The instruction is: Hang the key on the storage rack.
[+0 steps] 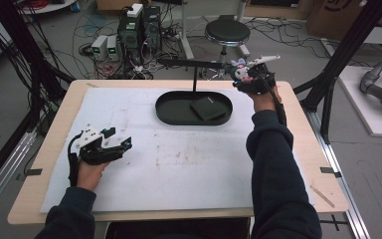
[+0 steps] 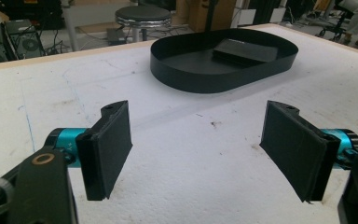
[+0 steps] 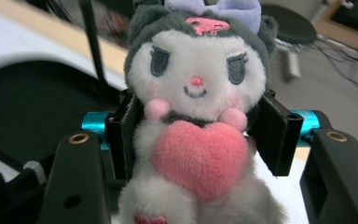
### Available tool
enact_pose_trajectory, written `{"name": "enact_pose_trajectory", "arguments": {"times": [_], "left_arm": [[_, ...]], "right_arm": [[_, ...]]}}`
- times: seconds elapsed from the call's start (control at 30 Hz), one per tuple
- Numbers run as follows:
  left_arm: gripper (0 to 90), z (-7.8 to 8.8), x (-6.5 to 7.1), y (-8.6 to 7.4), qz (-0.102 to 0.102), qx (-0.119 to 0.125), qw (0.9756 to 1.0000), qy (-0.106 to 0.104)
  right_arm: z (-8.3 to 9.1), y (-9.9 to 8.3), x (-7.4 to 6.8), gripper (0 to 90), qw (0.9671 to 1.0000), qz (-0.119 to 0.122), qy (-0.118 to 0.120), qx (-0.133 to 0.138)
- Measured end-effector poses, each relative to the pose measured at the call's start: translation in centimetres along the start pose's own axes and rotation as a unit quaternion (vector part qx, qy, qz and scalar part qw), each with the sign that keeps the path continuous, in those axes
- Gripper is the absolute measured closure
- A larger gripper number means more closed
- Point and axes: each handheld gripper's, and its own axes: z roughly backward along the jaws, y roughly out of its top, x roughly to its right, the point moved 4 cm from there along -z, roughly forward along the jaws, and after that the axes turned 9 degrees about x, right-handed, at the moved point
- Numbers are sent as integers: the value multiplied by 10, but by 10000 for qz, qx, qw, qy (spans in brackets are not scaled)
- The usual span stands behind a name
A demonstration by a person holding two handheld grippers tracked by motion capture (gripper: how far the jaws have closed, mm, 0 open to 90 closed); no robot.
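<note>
A pale wooden counter (image 1: 303,149) carries a white, faintly stained foam-like mat (image 1: 179,159). The grey floor around it is strewn with black cables, computer towers (image 1: 139,27) and a round black stool (image 1: 227,32), with dark metal frame posts at either side.

Toward the far side of the mat sits a shallow oval black tray with a thin upright wall (image 1: 166,112); a flat black square pad (image 1: 208,108) lies inside at its right end. A thin black post with a horizontal arm (image 1: 195,69) rises behind the tray.

The left gripper (image 1: 121,140) hovers low over the near left of the mat, its two flat black fingers (image 2: 109,144) spread wide with only bare mat between them.

The right gripper (image 1: 242,74) is raised beyond the tray's right end, by the arm's tip. Its fingers (image 3: 272,126) clamp the sides of a small fluffy grey-and-white plush doll with a lilac bow and a pink heart on its chest (image 3: 196,112), which faces the right gripper view.
</note>
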Motion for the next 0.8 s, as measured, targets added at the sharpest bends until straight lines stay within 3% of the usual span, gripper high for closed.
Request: {"name": "enact_pose_trajectory", "arguments": {"times": [0.2, 0.33, 0.53, 0.67, 0.8], "left_arm": [[241, 0, 1, 0, -29, -16, 10000, -13], [241, 0, 1, 0, -31, -27, 10000, -8], [241, 0, 1, 0, -17, -18, 10000, 1], [241, 0, 1, -1, -9, -15, 10000, -1], [241, 0, 0, -1, -15, -19, 10000, -2]], "right_arm": [[-8, -29, -1, 414, 9994, -64, 104, -316], [-19, -44, -10, 426, 9988, -116, 232, -418], [-39, -47, -28, 426, 9983, -70, 339, -461], [-48, -51, -34, 413, 9978, -338, 393, -402], [-51, -53, -37, 365, 9981, -450, 272, -322]]}}
